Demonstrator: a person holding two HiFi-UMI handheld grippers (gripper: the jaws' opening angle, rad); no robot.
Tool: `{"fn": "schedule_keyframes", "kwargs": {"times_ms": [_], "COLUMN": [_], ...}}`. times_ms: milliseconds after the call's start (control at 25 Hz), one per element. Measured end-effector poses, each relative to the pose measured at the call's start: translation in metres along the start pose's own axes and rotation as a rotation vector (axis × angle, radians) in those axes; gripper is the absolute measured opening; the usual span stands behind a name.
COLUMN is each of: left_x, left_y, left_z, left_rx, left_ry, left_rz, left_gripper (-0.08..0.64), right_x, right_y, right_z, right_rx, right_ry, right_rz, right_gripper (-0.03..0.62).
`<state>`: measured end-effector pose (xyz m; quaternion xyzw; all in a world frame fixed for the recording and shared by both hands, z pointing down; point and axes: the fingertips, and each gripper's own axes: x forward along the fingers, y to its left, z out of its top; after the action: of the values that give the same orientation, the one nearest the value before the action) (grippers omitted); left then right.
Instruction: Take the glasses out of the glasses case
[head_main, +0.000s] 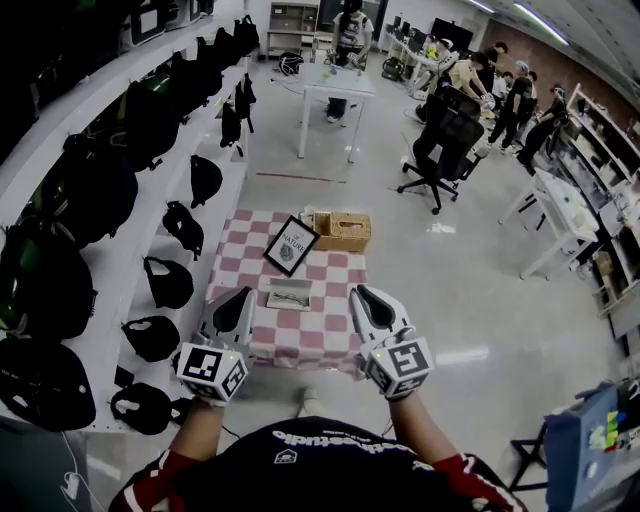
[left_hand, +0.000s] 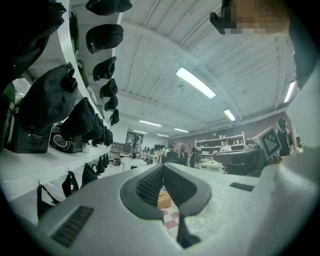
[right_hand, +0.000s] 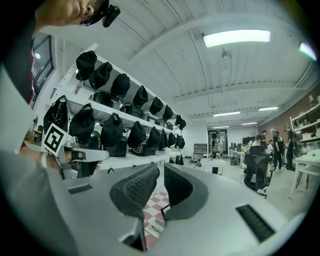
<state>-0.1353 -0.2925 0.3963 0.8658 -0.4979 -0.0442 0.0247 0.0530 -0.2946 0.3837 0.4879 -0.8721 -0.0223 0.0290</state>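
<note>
Hovering at table (head_main: 330, 335) near edge: left gripper (head_main: 238, 298) pressed together, empty; right gripper (head_main: 362, 296) slightly spread, empty. Glasses (head_main: 292, 293) lying on case (head_main: 279, 304), mid-table, just ahead, between both grippers, untouched.

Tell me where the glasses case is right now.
In the head view the glasses case lies on the checkered table, midway across it, just nearer the person than the framed picture.
</note>
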Motion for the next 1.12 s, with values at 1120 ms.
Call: {"fn": "schedule_keyframes", "kwargs": {"times_ms": [1120], "left_x": [0.008], "left_y": [0.004], "left_z": [-0.025], "left_rx": [0.002], "left_ry": [0.047], "left_rz": [0.038], "left_gripper": [0.006], "right_x": [0.055], "right_y": [0.007], "right_z": [-0.116], "right_rx": [-0.096], "right_ry": [0.245], "right_rz": [0.147], "right_gripper": [0.11]}}
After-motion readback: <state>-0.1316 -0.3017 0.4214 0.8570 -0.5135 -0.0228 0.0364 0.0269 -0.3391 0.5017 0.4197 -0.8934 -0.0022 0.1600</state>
